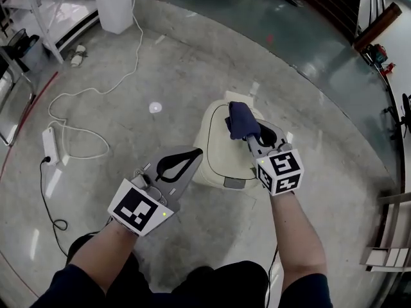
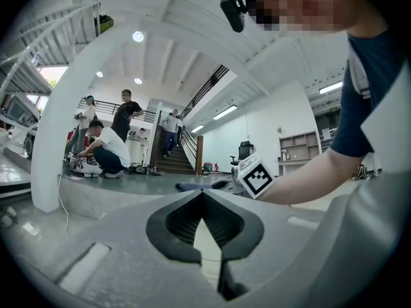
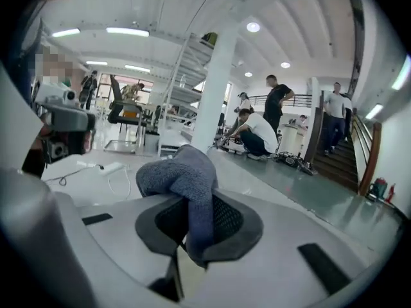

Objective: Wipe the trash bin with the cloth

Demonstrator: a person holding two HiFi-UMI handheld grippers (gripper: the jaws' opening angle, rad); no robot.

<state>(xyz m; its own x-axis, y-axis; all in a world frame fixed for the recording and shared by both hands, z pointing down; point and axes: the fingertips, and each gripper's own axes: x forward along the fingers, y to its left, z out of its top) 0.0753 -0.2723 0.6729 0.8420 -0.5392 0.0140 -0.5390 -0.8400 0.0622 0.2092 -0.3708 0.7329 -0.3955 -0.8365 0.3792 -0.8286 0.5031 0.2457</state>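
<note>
A cream trash bin stands on the concrete floor just ahead of me. My right gripper hovers over the bin's top, shut on a dark blue cloth that bunches up past its jaws. In the right gripper view the cloth hangs down between the pads of that gripper. My left gripper lies at the bin's left side, tips close to its wall. Its jaws meet at the tips with nothing held, as the left gripper view shows. The right gripper's marker cube appears beyond them.
A white power strip and its looping cable lie on the floor to the left. A black cord runs nearer me. A white pillar stands at the back, a raised dark platform behind it. Several people are far off.
</note>
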